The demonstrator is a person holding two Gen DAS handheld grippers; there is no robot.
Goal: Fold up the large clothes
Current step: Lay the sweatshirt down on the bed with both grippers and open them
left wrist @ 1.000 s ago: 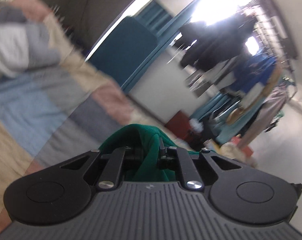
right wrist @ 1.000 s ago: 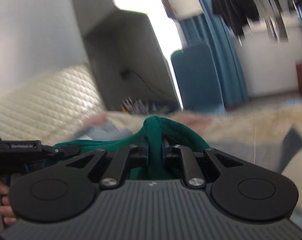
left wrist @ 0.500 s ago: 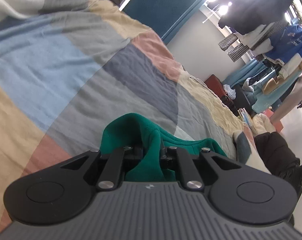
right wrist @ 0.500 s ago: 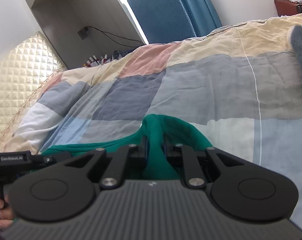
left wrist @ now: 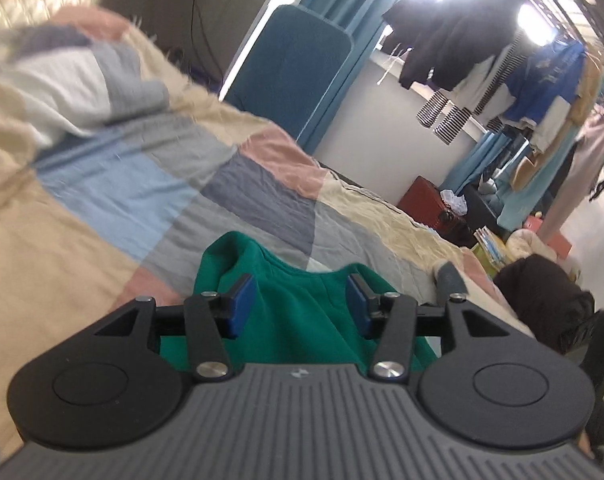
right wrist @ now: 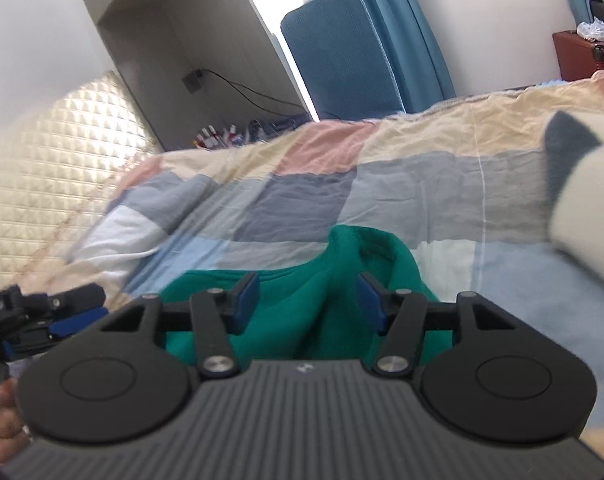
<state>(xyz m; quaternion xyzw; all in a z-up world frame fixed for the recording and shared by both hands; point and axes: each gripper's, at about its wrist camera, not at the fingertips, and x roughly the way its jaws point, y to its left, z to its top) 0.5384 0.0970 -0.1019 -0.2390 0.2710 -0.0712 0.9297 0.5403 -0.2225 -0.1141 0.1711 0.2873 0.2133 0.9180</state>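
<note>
A patchwork bedcover (left wrist: 150, 184) of cream, pale blue, grey and pink squares fills the left and middle of the frame. A quilted cream headboard (right wrist: 34, 184) sits at the left edge. Behind the bed, top centre, a teal padded panel (left wrist: 290, 68) leans beside blue curtains (right wrist: 398, 28). Dark and blue hanging clothes (left wrist: 498, 48) crowd the upper right, above a dark red suitcase (left wrist: 434, 208).

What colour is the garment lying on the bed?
Green. The garment shows best in the right wrist view, spread on the patchwork bedspread.
</note>
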